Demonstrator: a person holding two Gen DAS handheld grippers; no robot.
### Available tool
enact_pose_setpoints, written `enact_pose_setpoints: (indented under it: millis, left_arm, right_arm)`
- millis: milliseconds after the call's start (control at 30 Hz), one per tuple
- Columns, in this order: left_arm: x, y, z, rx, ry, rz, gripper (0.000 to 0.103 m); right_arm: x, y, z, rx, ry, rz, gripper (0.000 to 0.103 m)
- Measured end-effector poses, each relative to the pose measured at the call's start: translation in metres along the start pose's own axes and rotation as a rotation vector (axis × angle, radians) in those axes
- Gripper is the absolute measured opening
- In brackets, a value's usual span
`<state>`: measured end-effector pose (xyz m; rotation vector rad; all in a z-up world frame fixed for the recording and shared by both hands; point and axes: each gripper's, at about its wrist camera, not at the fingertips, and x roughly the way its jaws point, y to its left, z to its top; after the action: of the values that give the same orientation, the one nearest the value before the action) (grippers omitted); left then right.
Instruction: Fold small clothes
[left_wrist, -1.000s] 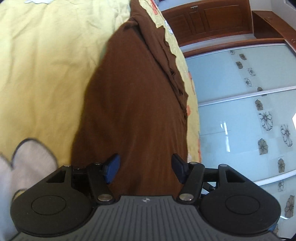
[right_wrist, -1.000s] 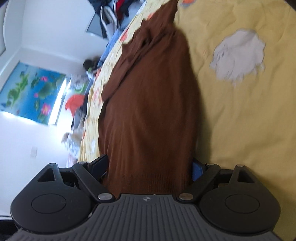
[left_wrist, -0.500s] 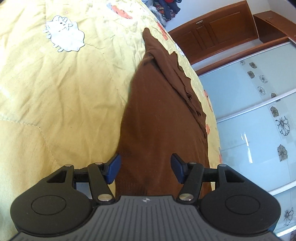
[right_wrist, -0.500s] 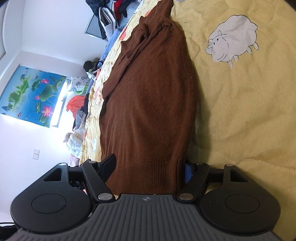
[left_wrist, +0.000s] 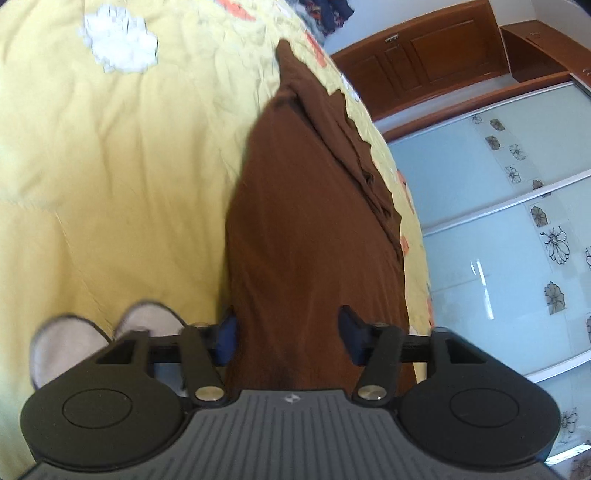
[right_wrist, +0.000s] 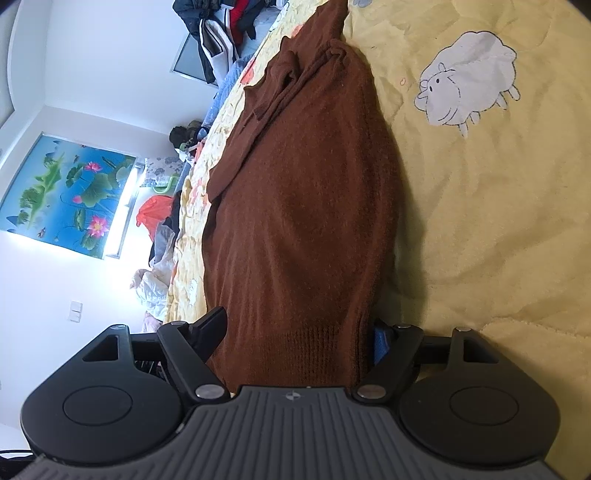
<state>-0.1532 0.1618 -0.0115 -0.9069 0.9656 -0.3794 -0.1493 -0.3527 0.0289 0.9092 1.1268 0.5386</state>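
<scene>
A brown knit sweater (left_wrist: 314, 229) lies stretched out on a yellow quilt (left_wrist: 122, 177); it also shows in the right wrist view (right_wrist: 306, 206). My left gripper (left_wrist: 288, 334) is open, and the sweater's near edge lies between its blue pads. My right gripper (right_wrist: 297, 332) is open too, and the ribbed hem (right_wrist: 314, 354) lies between its fingers. A folded sleeve runs along the sweater's far side in both views.
The quilt (right_wrist: 491, 229) has white sheep patches (right_wrist: 469, 96). Glass sliding wardrobe doors (left_wrist: 509, 229) and wooden cabinets (left_wrist: 424, 44) stand beyond the bed edge. A pile of clothes (right_wrist: 221, 33), a lotus picture (right_wrist: 62, 192) and a white wall are on the other side.
The left wrist view has shifted along the quilt and is blurred with motion. The right gripper has barely moved. Both grippers stay open around the sweater's end.
</scene>
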Motion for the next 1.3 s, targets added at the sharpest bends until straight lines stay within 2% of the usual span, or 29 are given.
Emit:
enact_pose_setpoints:
  millis: [33, 100, 167, 200, 233, 367, 433, 500, 533, 600, 667, 700, 767, 833, 900, 967, 1000, 1033, 1067, 1100, 1133, 1267, 1300]
  left_arm:
    - [0.004, 0.001, -0.002, -0.006, 0.030, 0.006, 0.022]
    - [0.008, 0.003, -0.006, -0.019, 0.053, -0.007, 0.019]
    - [0.010, 0.003, -0.008, -0.025, 0.058, -0.007, 0.018]
    - [0.010, 0.002, -0.009, -0.022, 0.061, 0.000, 0.011]
    - [0.010, 0.000, -0.009, -0.013, 0.065, 0.010, 0.005]
    - [-0.013, -0.019, -0.008, 0.064, 0.032, 0.009, 0.004]
    - [-0.026, -0.025, -0.009, 0.142, 0.018, 0.064, 0.004]
    - [-0.021, -0.011, -0.011, 0.136, 0.058, 0.132, 0.004]
    - [-0.016, -0.003, -0.013, 0.113, 0.081, 0.137, 0.004]
    - [-0.018, 0.003, -0.015, 0.079, 0.076, 0.103, 0.004]
    - [-0.022, 0.002, -0.017, 0.063, 0.063, 0.094, 0.008]
    - [-0.021, 0.004, -0.017, 0.046, 0.074, 0.077, 0.017]
    - [-0.021, 0.006, -0.019, 0.028, 0.077, 0.032, 0.031]
    - [-0.018, 0.001, -0.018, 0.024, 0.063, 0.013, 0.053]
    - [-0.011, -0.009, -0.015, 0.035, 0.048, 0.005, 0.068]
    - [-0.001, -0.020, -0.011, 0.073, 0.043, 0.030, 0.067]
    - [0.003, -0.026, -0.011, 0.102, 0.041, 0.052, 0.060]
    - [0.005, -0.032, -0.011, 0.142, 0.041, 0.109, 0.021]
    - [0.011, -0.036, -0.012, 0.187, 0.065, 0.185, 0.003]
    - [0.012, -0.038, -0.013, 0.207, 0.071, 0.205, 0.004]
    - [0.007, -0.039, -0.014, 0.209, 0.064, 0.206, 0.004]
    - [-0.018, -0.031, -0.017, 0.241, 0.056, 0.284, 0.004]
    - [-0.020, -0.024, -0.016, 0.221, 0.057, 0.260, 0.004]
  right_arm:
    - [0.000, 0.000, 0.000, -0.002, -0.001, 0.001, 0.072]
    - [0.000, -0.004, -0.001, 0.003, 0.002, -0.010, 0.060]
    - [0.000, -0.009, -0.002, 0.016, 0.003, -0.018, 0.042]
    - [0.000, -0.012, -0.002, 0.025, 0.004, -0.023, 0.035]
    - [0.000, -0.014, -0.002, 0.031, 0.010, -0.037, 0.015]
    - [-0.002, -0.014, -0.007, 0.004, 0.015, -0.048, 0.013]
    - [-0.018, -0.003, -0.007, -0.044, -0.003, -0.049, 0.012]
    - [-0.029, -0.006, -0.008, -0.051, 0.006, -0.093, 0.012]
    - [-0.028, -0.015, -0.009, -0.036, 0.023, -0.132, 0.006]
    - [-0.028, -0.031, -0.009, 0.019, 0.017, -0.087, 0.008]
    - [-0.028, -0.031, -0.011, 0.035, 0.002, -0.063, 0.021]
    - [-0.029, -0.029, -0.013, 0.035, 0.002, -0.053, 0.027]
    - [-0.031, -0.026, -0.015, 0.027, 0.006, 0.005, 0.058]
    - [-0.032, -0.020, -0.014, 0.018, 0.006, 0.038, 0.069]
    - [-0.027, -0.014, -0.007, 0.006, 0.003, 0.016, 0.070]
    - [-0.018, -0.009, 0.001, -0.002, 0.014, 0.012, 0.069]
    - [-0.013, -0.006, 0.005, -0.008, 0.020, 0.007, 0.068]
    - [-0.008, -0.003, 0.008, -0.018, 0.026, -0.007, 0.059]
    - [-0.004, -0.001, 0.009, -0.028, 0.038, -0.034, 0.029]
    - [0.001, -0.001, 0.008, -0.032, 0.064, -0.068, 0.011]
    - [0.005, -0.001, 0.007, -0.044, 0.089, -0.094, 0.013]
    - [-0.016, 0.005, -0.005, -0.103, 0.087, -0.121, 0.012]
    - [-0.022, 0.000, -0.006, -0.090, 0.079, -0.136, 0.012]
